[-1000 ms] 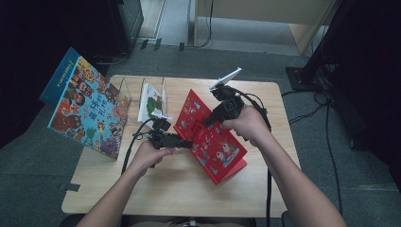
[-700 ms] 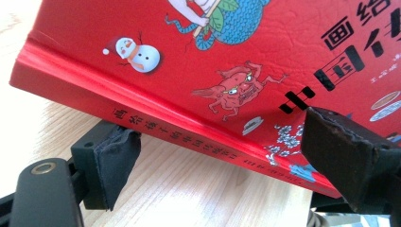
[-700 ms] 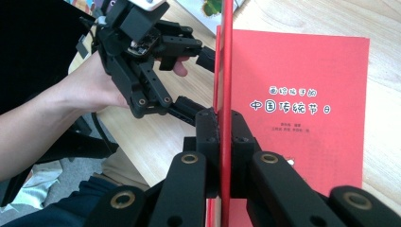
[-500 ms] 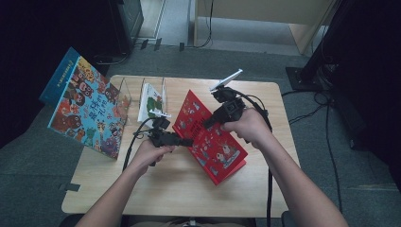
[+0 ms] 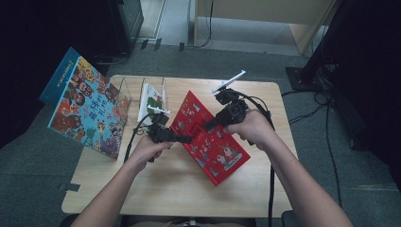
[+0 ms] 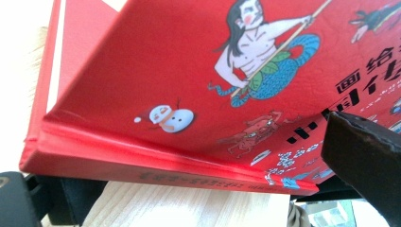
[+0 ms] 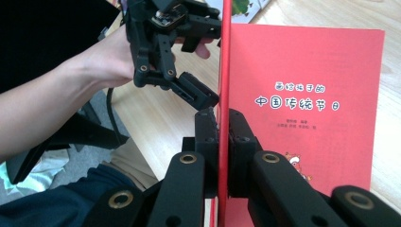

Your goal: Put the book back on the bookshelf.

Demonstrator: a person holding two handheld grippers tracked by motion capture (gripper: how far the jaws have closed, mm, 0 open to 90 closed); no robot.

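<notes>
A red picture book (image 5: 213, 144) lies slantwise on the wooden table (image 5: 165, 189). My right gripper (image 5: 208, 125) is shut on the far edge of its front cover (image 7: 223, 71) and holds the cover lifted, baring the red title page (image 7: 307, 94). In the right gripper view the cover stands edge-on between the pads of my right gripper (image 7: 222, 118). My left gripper (image 5: 187, 139) is at the book's left, at the spine side. Its jaws have just been opening and stand wide. The lifted cover (image 6: 189, 71) and spine sit ahead of my left gripper (image 6: 189, 189), untouched by the pads.
A large blue picture book (image 5: 87, 109) leans off the table's left edge against a clear stand (image 5: 125, 92). A white and green book (image 5: 151, 99) stands in that stand behind my left gripper. Cables trail from both grippers. Bare wood lies toward the near edge.
My left gripper has edged slightly right toward the book's spine. The right gripper and the lifted cover have stayed where they were.
</notes>
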